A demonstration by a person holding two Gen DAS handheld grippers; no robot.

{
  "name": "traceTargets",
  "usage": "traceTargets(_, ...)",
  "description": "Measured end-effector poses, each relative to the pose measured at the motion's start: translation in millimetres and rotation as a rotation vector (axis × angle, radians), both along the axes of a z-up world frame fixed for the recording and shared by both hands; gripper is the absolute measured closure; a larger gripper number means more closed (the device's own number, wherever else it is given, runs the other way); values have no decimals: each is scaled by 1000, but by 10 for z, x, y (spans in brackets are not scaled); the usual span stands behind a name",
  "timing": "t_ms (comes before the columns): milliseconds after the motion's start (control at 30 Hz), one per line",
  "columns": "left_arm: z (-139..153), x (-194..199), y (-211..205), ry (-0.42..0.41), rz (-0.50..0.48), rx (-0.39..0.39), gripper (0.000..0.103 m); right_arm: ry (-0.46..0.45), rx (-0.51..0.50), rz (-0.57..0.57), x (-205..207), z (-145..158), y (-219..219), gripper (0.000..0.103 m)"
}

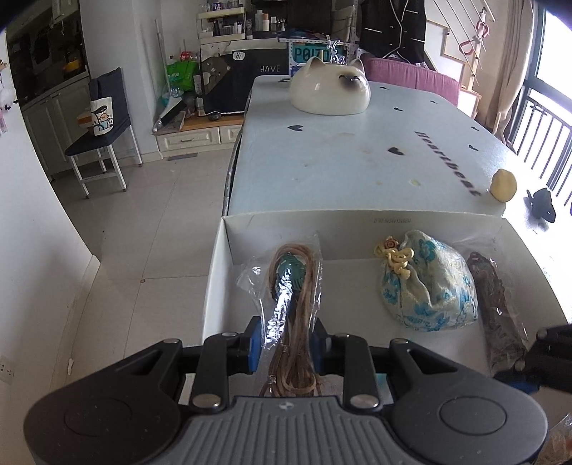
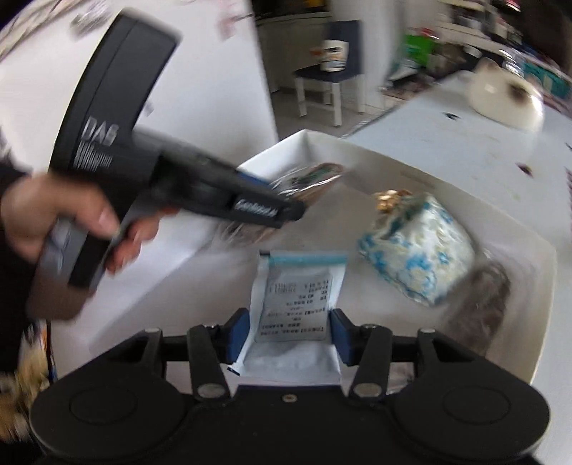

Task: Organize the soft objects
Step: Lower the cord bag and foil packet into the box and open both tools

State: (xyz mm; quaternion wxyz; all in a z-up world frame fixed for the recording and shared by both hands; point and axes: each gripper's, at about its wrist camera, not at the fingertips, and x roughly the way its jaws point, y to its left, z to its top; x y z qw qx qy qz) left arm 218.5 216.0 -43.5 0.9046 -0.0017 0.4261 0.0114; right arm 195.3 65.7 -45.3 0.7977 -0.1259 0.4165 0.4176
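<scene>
Left tongs (image 1: 286,348) pinch a clear plastic packet of brown cord (image 1: 291,286), lengthwise toward the shallow white cardboard box's (image 1: 214,282) far wall; right tongs (image 2: 289,334) grip a white labelled pouch (image 2: 296,304).

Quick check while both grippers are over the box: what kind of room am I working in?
Most likely a lived-in home dining or living area. A table with a heart-print cover holds a cat-shaped ceramic dish, a folding chair stands on tiled floor, and cluttered shelves with bottles line the back wall.
</scene>
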Motion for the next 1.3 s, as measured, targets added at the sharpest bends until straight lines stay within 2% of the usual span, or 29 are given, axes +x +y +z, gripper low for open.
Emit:
traceTargets(33, 1, 0, 0, 0, 0, 0, 73, -16, -12, 14, -1, -4, 6, 43)
traceTargets(67, 1, 0, 1, 0, 0, 0, 73, -31, -27, 17, 5, -11, 11, 31)
traceTargets(100, 2, 0, 1, 0, 0, 1, 73, -51, -48, 2, 15, -17, 0, 25)
traceTargets(200, -1, 17, -10, 1, -4, 8, 73, -133, -107, -39, 9, -5, -72, 26)
traceTargets(333, -12, 35, -49, 6, -14, 25, 73, -188, -136, -71, 25, 63, -201, 37)
traceTargets(400, -19, 34, -63, 8, -19, 33, 73, -163, -95, -64, 16, 135, -265, 47)
traceTargets(467, -30, 37, -74, 9, -19, 36, 72, -98, -19, -32, -3, 201, -291, 57)
traceTargets(600, -33, 33, -66, 9, -15, 33, 72, 150, 142, 32, 7, 200, -228, 78)
traceTargets(700, -33, 25, -61, 9, -13, 31, 72, 272, 139, 43, -9, 74, -109, 86)
traceTargets(733, -33, 23, -56, 10, -14, 30, 72, 297, 118, 34, -7, 17, -78, 86)
traceTargets(767, -33, 22, -56, 9, -14, 30, 72, 305, 96, 25, 3, -28, -57, 91)
traceTargets(867, -39, 8, -61, 9, -19, 32, 72, 278, 60, -16, 2, -46, -94, 92)
traceTargets(1000, -41, 17, -69, 9, -23, 34, 72, 189, 6, -109, 74, 2, -222, 90)
traceTargets(1100, -40, 19, -71, 10, -23, 34, 72, 166, 2, -165, 141, 25, -315, 90)
traceTargets(1300, -47, 34, -71, 4, -15, 30, 72, 130, 34, -150, 67, 133, -347, 85)
